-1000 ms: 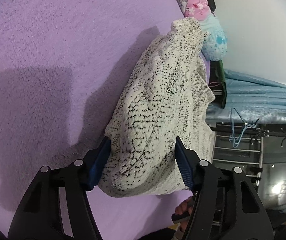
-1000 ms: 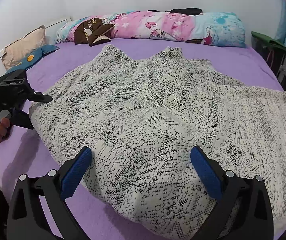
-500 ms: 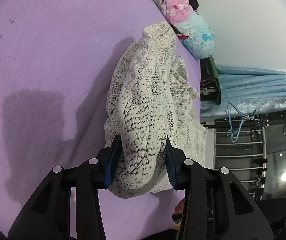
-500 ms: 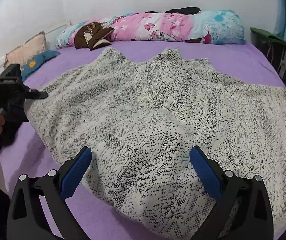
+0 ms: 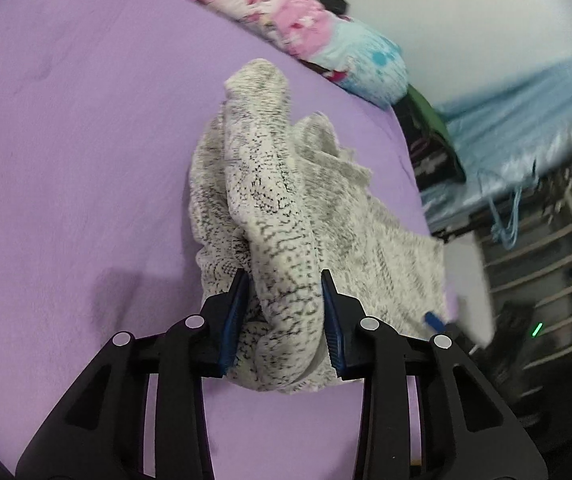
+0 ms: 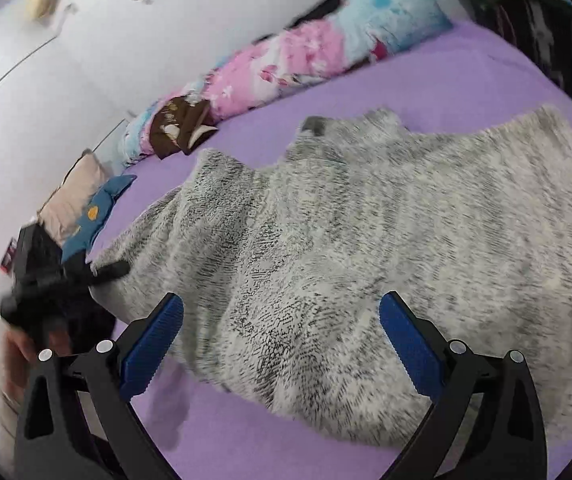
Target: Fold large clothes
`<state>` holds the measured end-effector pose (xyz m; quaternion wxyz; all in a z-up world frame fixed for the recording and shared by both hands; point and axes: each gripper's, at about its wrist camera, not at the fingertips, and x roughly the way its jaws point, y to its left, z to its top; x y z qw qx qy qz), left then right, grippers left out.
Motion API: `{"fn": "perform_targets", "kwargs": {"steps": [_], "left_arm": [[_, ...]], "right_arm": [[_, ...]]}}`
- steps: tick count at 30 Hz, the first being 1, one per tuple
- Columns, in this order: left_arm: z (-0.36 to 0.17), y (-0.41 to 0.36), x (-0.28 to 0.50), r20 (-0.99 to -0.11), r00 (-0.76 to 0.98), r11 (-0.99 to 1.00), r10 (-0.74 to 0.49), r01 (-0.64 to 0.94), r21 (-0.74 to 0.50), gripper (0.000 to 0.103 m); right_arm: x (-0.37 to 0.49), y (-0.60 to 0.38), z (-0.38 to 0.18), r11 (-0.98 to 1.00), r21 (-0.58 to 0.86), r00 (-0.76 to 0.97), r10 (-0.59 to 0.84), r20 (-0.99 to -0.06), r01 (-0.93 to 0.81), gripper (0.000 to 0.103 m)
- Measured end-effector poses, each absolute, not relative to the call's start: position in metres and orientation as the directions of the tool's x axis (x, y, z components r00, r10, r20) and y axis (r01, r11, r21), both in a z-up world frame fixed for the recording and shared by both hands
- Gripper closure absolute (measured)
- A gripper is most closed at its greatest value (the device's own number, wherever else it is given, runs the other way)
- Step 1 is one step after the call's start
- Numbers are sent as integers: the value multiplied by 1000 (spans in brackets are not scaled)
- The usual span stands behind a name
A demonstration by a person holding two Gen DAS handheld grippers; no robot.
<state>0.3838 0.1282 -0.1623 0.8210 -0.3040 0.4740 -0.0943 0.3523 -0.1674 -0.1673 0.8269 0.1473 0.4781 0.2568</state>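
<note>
A large white knit garment with black flecks (image 6: 366,232) lies spread on the purple bed (image 6: 466,76). My left gripper (image 5: 284,276) is shut on a bunched edge of the garment (image 5: 286,248) and holds it lifted off the bed. It also shows in the right wrist view (image 6: 98,272) at the garment's left edge. My right gripper (image 6: 280,310) is open, its blue pads (image 6: 154,340) straddling the near edge of the garment without gripping it.
A long pink and blue pillow (image 6: 306,60) lies along the wall at the head of the bed. A brown cloth (image 6: 178,128), a beige pillow (image 6: 74,196) and a blue toy (image 6: 94,216) lie at the left. A rack with hangers (image 5: 534,248) stands beside the bed.
My left gripper has closed further on the garment's edge and lifted it, bunching the fabric. Both views have tilted. My right gripper stays open over the near edge.
</note>
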Motion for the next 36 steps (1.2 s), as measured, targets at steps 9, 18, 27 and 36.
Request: {"fn": "perform_targets", "kwargs": {"steps": [9,18,27,36], "left_arm": [[-144,54,379,-796,549,955,-256,17,-295,70],[-146,23,374,-809,560,984,-176,98,-146,70],[-151,5,370,-809,570,988,-140,132,-79,70],[-153,-9,368,-811,574,985,-113,171,-17,70]], "right_arm": [[422,-69,-71,866,361,148,430,-891,-346,6],[475,85,-64,896,103,-74,79,-994,-431,6],[472,182,-149,820,-170,-139,-290,-947,-547,6],[468,191,-215,710,-433,-78,-563,-823,-556,6]]}}
